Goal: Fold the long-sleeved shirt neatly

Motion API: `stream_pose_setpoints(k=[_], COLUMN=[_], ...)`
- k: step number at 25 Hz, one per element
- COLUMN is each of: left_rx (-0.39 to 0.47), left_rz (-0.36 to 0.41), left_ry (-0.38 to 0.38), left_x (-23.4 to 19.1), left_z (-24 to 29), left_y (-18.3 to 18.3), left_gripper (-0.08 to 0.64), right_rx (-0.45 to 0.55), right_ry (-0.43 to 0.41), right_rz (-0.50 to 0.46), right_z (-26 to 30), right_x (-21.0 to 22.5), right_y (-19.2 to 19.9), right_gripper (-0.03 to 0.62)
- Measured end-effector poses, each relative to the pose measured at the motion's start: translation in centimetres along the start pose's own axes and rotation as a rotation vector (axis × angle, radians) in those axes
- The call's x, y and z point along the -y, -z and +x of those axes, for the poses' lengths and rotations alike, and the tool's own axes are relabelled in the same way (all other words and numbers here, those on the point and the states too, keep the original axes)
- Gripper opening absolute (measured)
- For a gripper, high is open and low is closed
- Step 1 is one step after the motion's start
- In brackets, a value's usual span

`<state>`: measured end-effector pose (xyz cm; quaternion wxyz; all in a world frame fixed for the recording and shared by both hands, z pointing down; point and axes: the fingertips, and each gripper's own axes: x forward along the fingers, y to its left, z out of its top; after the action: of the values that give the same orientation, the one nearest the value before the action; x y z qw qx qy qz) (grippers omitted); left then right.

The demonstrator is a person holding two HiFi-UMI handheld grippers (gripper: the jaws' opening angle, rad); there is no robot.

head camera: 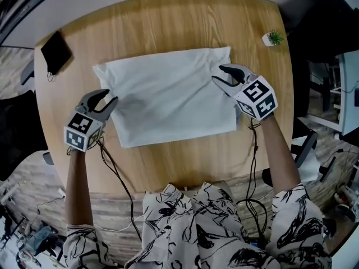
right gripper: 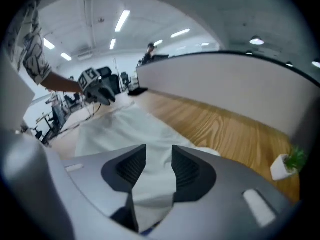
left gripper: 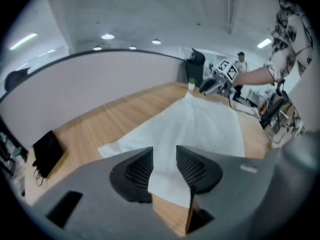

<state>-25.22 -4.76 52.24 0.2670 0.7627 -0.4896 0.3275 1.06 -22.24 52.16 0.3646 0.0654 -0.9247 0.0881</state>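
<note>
**Folded shirt lies flat, both grippers open at its sides**

The white shirt (head camera: 168, 97) lies folded into a rough rectangle in the middle of the round wooden surface (head camera: 168, 21), with its long sides running left to right. It lies flat, with one small tab of cloth sticking out at its far left corner.

The left gripper (head camera: 108, 97) is at the shirt's left edge. Its fingers (left gripper: 137, 171) stand apart with nothing between them, and only cloth and wood show through the gap.

The right gripper (head camera: 219, 73) is over the shirt's right edge, near the far right corner. Its fingers (right gripper: 187, 171) are also apart and empty, and the cloth shows below them.

A flat black object (head camera: 56, 52) lies near the far left edge of the surface. A small potted plant (head camera: 273, 38) stands at the far right edge. Both are well apart from the shirt.
</note>
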Motion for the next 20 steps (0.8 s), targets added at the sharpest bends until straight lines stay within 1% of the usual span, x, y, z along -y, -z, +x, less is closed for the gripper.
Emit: stream_pose_setpoints(k=[2,3,4,6,7,8,10,12,15,17,20], left_rx=[0.135,0.2,0.263,0.381,0.432,0.475,0.537,0.577,0.635,0.684,0.752], left_rz=[-0.087,-0.123,-0.153,-0.185,-0.187,-0.184,-0.16,-0.129,-0.131,-0.149,-0.203], left_ry=[-0.083,-0.129,-0.175,-0.262,-0.302,-0.337,-0.396,-0.458,-0.528,-0.567,-0.671], left_x=[0.6,0.9,1.4,3.0,4.0,5.0,6.8,8.1,10.0,11.0,11.8], left_z=[-3.5,-5.2,-7.1,-10.8,-12.7,-14.5,-17.5,-20.3,-25.2,-28.9,-33.1], left_y=[-2.0,-2.9,-3.9,-5.8,-6.7,-7.6,-9.0,-9.9,-9.4,-8.4,-6.8], left_gripper=[0.153,0.152,0.145,0.083,0.036,0.002,0.002,0.002,0.002,0.002,0.002], right_rx=[0.199,0.29,0.369,0.481,0.519,0.552,0.61,0.654,0.683,0.74,0.834], right_ry=[0.036,0.055,0.075,0.12,0.14,0.154,0.174,0.211,0.307,0.376,0.514], right_rz=[0.051,0.07,0.087,0.125,0.142,0.155,0.17,0.165,0.132,0.115,0.098], right_z=[-4.0,-6.3,-8.7,-13.2,-15.3,-17.2,-20.4,-23.3,-27.6,-30.9,-35.7], right_x=[-0.1,-0.1,-0.1,-0.2,-0.3,-0.6,-1.0,-1.7,-4.1,-6.8,-9.9], right_y=[-3.4,-4.8,-6.0,-7.3,-7.6,-7.8,-8.3,-9.0,-9.5,-10.2,-10.8], right_gripper=[0.168,0.153,0.114,0.029,0.008,0.006,0.006,0.006,0.006,0.006,0.006])
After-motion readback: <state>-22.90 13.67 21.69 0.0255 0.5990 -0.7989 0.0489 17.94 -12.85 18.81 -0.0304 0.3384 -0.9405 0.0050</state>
